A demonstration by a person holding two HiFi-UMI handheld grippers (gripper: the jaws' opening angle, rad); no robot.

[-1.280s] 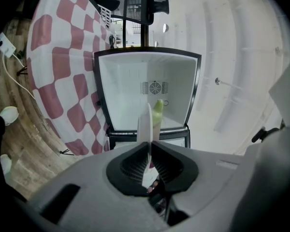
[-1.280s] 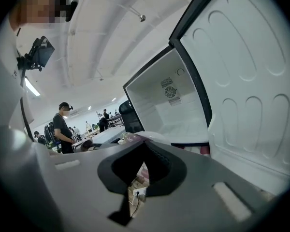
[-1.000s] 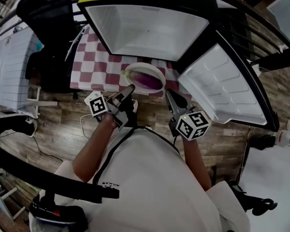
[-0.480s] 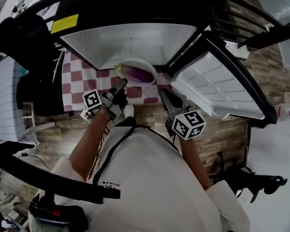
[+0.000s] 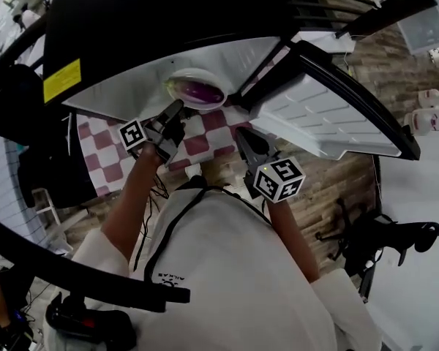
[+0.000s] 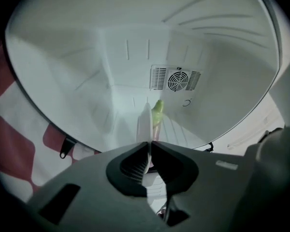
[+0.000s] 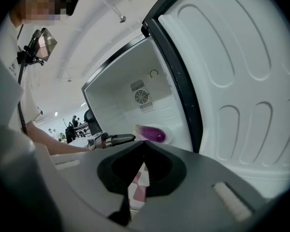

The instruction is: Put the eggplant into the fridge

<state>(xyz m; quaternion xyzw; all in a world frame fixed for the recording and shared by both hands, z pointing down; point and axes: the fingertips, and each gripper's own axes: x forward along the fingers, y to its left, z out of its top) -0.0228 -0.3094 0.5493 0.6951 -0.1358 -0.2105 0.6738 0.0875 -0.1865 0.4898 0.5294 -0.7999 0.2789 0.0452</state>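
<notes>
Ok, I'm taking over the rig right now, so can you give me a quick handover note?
Left tool: shut on the rim of the plate, which carries the eggplant.
Right tool: shut, empty, near the door.
Place: plate held at the mouth of the open fridge; not set down, as far as I can tell.
Done: door open, plate picked up.
Left: set the plate inside, let go, probably close the door.
</notes>
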